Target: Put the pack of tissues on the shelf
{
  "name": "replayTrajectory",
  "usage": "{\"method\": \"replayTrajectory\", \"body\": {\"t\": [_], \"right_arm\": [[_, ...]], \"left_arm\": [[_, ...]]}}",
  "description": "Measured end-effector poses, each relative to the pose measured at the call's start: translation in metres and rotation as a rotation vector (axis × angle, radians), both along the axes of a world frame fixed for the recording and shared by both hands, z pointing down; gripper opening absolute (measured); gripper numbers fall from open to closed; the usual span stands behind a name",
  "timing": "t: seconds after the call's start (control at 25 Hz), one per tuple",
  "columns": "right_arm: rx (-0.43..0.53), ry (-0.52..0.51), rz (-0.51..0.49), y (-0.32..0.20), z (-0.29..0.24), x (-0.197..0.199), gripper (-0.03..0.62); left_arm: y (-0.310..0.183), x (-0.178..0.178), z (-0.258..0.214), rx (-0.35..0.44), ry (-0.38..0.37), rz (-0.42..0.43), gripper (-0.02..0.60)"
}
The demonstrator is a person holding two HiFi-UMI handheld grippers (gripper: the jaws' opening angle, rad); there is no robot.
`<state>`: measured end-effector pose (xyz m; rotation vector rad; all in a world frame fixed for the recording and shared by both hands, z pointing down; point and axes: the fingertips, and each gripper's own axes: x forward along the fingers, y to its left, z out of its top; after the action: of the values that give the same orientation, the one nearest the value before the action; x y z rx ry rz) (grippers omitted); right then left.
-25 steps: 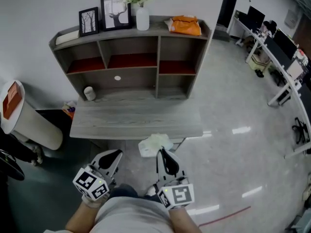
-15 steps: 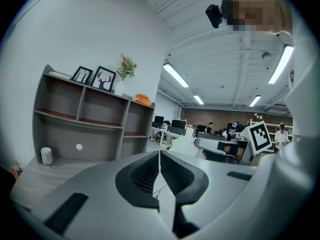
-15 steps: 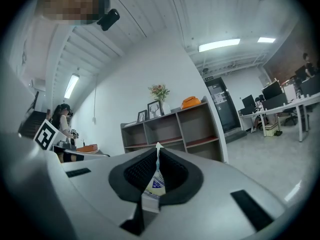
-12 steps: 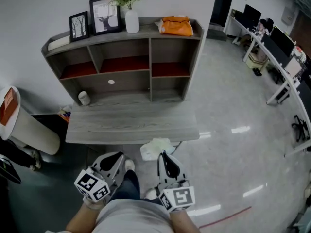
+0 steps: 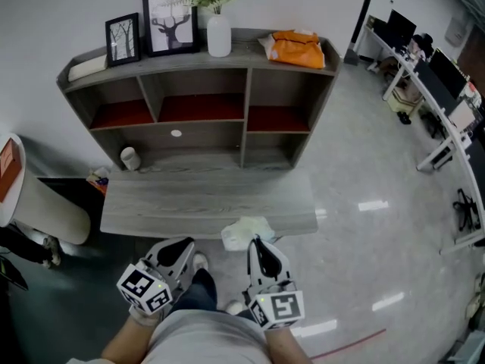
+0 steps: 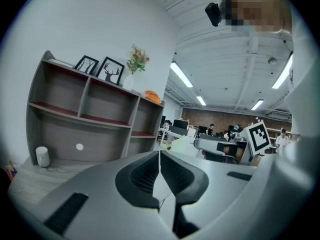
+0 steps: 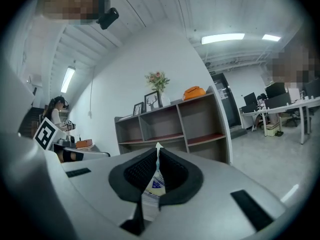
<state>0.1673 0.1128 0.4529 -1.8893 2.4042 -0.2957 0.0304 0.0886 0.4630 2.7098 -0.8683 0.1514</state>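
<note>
The pack of tissues (image 5: 244,232), pale and soft, hangs just in front of the desk's near edge, pinched at one end by my right gripper (image 5: 255,243). Along the right gripper view, the pack's thin edge (image 7: 154,185) shows squeezed between the shut jaws of that gripper (image 7: 158,149). My left gripper (image 5: 179,247) is beside it, low in the head view. Seen in its own view, the left gripper (image 6: 160,155) is shut with nothing between the jaws. The grey shelf unit (image 5: 198,59) with red-lined compartments stands beyond the desk, well ahead of both grippers.
On the shelf top stand two picture frames (image 5: 168,22), a white vase with flowers (image 5: 218,33) and an orange bag (image 5: 297,48). A small white cylinder (image 5: 129,158) sits on the grey desk (image 5: 204,203). A white rounded object (image 5: 38,196) is at left; office desks (image 5: 432,89) at right.
The head view has shifted a little, so the shelf sits slightly differently in frame. Both grippers hold the same pose and the pack stays in the right jaws.
</note>
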Motion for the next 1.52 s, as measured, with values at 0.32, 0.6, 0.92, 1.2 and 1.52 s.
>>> {"method": "replayTrajectory", "body": {"t": [0.32,0.6,0.92,1.2,1.52], "right_arm": [[-0.002,-0.001,0.009,-0.096,-0.009,-0.027,0.029],[0.035,-0.015,0.034,-0.180,-0.035,-0.056,0.029],[0.132,0.010,0.051,-0.265,-0.079,-0.074,0.029],[0.178,0.047,0.079,-0.320,-0.096,-0.063,0.029],[0.180,0.075,0.079,-0.365,-0.095,-0.045,0.029]], "left_arm": [[-0.090,-0.028,-0.012,0.011,0.022,0.006,0.021],[-0.156,-0.068,-0.025,0.022,0.048,0.020,0.021],[-0.205,-0.112,-0.029,0.034,0.069,0.010,0.021],[-0.227,-0.130,-0.028,0.032,0.061,-0.032,0.021],[-0.240,-0.126,-0.023,0.004,0.055,-0.089,0.021]]}}
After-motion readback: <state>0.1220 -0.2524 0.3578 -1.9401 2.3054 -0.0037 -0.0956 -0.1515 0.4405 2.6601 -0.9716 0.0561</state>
